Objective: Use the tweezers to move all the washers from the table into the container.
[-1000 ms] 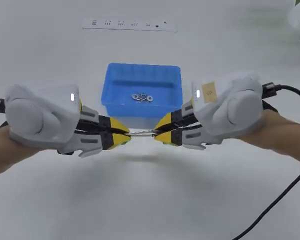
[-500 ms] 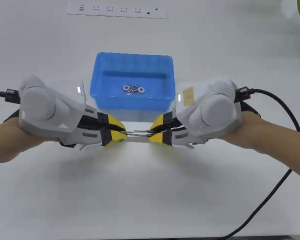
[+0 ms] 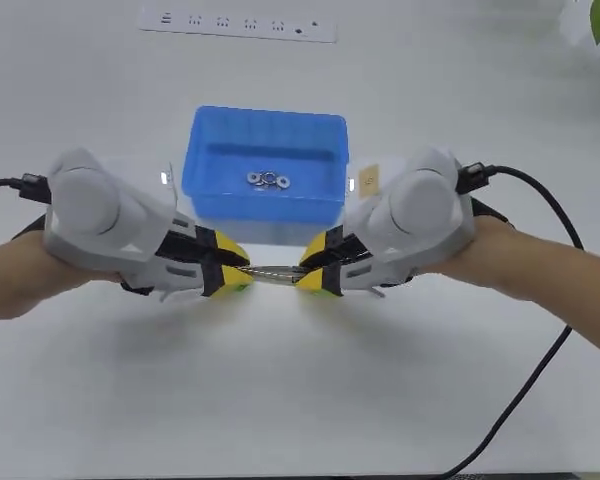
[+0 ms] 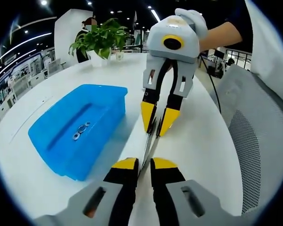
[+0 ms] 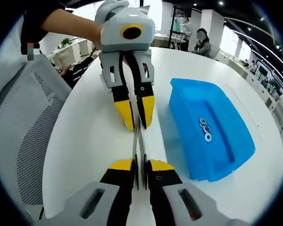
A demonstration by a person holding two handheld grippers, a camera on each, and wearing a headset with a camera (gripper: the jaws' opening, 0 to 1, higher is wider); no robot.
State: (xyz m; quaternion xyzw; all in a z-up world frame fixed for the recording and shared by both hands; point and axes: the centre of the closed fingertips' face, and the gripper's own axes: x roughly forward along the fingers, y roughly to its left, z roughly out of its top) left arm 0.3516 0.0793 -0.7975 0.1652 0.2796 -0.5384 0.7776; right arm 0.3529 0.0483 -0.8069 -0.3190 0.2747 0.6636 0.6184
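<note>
Head view: the left gripper (image 3: 230,275) and the right gripper (image 3: 315,275) point tip to tip just in front of the person. Each has its yellow-tipped jaws pinched together on one end of the tweezers (image 3: 273,271), so the thin metal tool bridges the short gap between them. From here I cannot tell whether the tweezers touch the white table (image 3: 280,400) or sit just above it.

In the left gripper view the two steel arms of the tweezers run straight out from between that gripper's jaws into the tips of the gripper facing it. The right gripper view shows the same thing from the other end.

Just beyond the joined tips stands the blue plastic container (image 3: 268,170), open at the top. The washers (image 3: 269,180) lie in a small cluster on its floor, near the middle.

A black cable (image 3: 510,175) leaves the back of the right gripper and loops down across the table. A white power strip (image 3: 238,24) lies at the far edge of the table, and a potted plant (image 4: 101,40) stands beyond the container. A grey mesh chair (image 5: 19,155) sits beside the table.
</note>
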